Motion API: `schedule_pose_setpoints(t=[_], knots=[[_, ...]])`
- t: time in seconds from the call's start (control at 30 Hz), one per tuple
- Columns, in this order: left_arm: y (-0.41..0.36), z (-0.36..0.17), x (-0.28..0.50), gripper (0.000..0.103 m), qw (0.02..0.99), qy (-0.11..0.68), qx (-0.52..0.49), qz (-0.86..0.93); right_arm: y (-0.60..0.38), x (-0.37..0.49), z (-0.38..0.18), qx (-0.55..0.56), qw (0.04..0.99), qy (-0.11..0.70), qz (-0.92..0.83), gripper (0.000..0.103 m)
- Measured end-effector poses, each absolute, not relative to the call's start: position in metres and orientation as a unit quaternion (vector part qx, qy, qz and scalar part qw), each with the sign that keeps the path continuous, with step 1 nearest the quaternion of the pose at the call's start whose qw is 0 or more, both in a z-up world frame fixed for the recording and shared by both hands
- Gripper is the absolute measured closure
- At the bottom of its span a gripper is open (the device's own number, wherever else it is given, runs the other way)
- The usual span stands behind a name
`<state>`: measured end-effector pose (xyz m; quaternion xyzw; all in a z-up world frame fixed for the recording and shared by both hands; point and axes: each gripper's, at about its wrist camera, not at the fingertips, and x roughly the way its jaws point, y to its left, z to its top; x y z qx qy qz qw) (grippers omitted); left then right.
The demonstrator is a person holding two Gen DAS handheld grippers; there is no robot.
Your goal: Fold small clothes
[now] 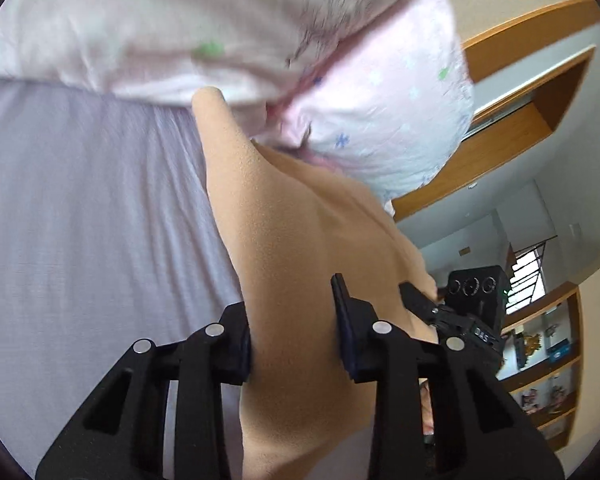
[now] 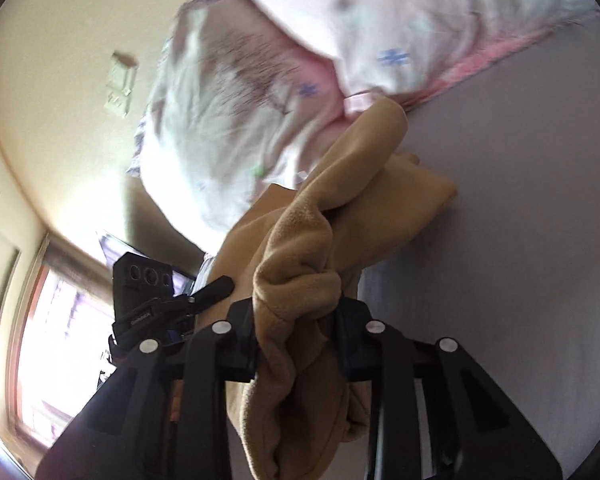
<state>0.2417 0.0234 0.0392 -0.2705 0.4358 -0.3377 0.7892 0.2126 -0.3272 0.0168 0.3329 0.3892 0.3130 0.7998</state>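
A tan fleece garment (image 1: 300,240) hangs lifted over the lilac bed sheet (image 1: 80,200). My left gripper (image 1: 294,320) is shut on one part of it, the cloth running up between the jaws. My right gripper (image 2: 296,328) is shut on a bunched part of the same tan garment (image 2: 312,248), whose far end droops toward the sheet (image 2: 520,220). The right gripper (image 1: 452,312) shows at the garment's right edge in the left wrist view, and the left gripper (image 2: 168,304) shows at its left edge in the right wrist view.
A pale pink pillow (image 1: 260,40) with small flower prints lies at the head of the bed, just beyond the garment; it also shows in the right wrist view (image 2: 300,80). Wooden shelves (image 1: 548,360) and a door frame (image 1: 532,92) stand beside the bed. A window (image 2: 60,320) is at left.
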Motion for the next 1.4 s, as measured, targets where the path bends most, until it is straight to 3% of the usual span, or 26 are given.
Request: schedule_pose_setpoints(t=[0.07, 0.17, 0.2, 0.23, 0.3, 0.4, 0.5, 0.57, 0.6, 0.63, 0.77, 0.87, 1.0, 1.17, 1.23, 1.3, 1.33, 1.4], knots=[[0.042, 0.041, 0.230, 0.067, 0.810, 0.427, -0.253, -0.311, -0.303, 0.220, 0.012, 0.308, 0.798, 0.404, 0.324, 0.073], [0.055, 0.028, 0.225, 0.066, 0.817, 0.468, -0.212, -0.263, -0.282, 0.229, -0.004, 0.263, 0.793, 0.468, 0.287, 0.054], [0.063, 0.027, 0.221, 0.063, 0.819, 0.464, -0.214, -0.260, -0.287, 0.227, -0.003, 0.272, 0.794, 0.467, 0.280, 0.045], [0.070, 0.030, 0.214, 0.062, 0.827, 0.451, -0.214, -0.257, -0.298, 0.225, 0.005, 0.286, 0.804, 0.446, 0.271, 0.043], [0.076, 0.044, 0.201, 0.056, 0.847, 0.422, -0.200, -0.255, -0.316, 0.223, 0.022, 0.302, 0.830, 0.399, 0.248, 0.043], [0.066, 0.061, 0.189, 0.034, 0.854, 0.390, -0.193, -0.285, -0.321, 0.246, 0.034, 0.317, 0.837, 0.386, 0.224, 0.043], [0.038, 0.068, 0.186, 0.031, 0.855, 0.391, -0.152, -0.304, -0.302, 0.279, 0.024, 0.309, 0.825, 0.423, 0.212, 0.044], [0.027, 0.064, 0.187, 0.030, 0.856, 0.399, -0.129, -0.302, -0.292, 0.294, 0.015, 0.315, 0.813, 0.439, 0.218, 0.056], [0.019, 0.059, 0.191, 0.028, 0.856, 0.408, -0.120, -0.295, -0.287, 0.301, 0.012, 0.313, 0.812, 0.439, 0.225, 0.092], [0.016, 0.055, 0.190, 0.026, 0.857, 0.412, -0.111, -0.289, -0.283, 0.305, 0.012, 0.301, 0.819, 0.437, 0.221, 0.097], [0.014, 0.051, 0.191, 0.026, 0.859, 0.414, -0.104, -0.284, -0.286, 0.301, 0.001, 0.272, 0.834, 0.451, 0.164, 0.096], [0.016, 0.053, 0.187, 0.026, 0.859, 0.416, -0.104, -0.281, -0.287, 0.269, 0.025, 0.251, 0.864, 0.403, 0.167, 0.084], [0.021, 0.058, 0.169, 0.023, 0.855, 0.410, -0.116, -0.295, -0.277, 0.205, 0.062, 0.267, 0.857, 0.333, 0.289, 0.044], [0.010, 0.051, 0.150, 0.016, 0.863, 0.415, -0.090, -0.276, -0.247, 0.170, 0.035, 0.222, 0.834, 0.399, 0.309, 0.042], [0.007, 0.049, 0.141, 0.016, 0.865, 0.420, -0.073, -0.264, -0.252, 0.168, 0.010, 0.227, 0.825, 0.438, 0.276, 0.050], [0.011, 0.051, 0.128, 0.013, 0.867, 0.421, -0.064, -0.259, -0.266, 0.154, 0.008, 0.243, 0.827, 0.429, 0.269, 0.049], [0.015, 0.050, 0.122, 0.005, 0.870, 0.420, -0.057, -0.252, -0.270, 0.145, 0.013, 0.235, 0.838, 0.422, 0.252, 0.031], [0.025, 0.048, 0.107, 0.001, 0.886, 0.411, -0.035, -0.213, -0.274, 0.128, 0.027, 0.209, 0.865, 0.405, 0.209, 0.006]])
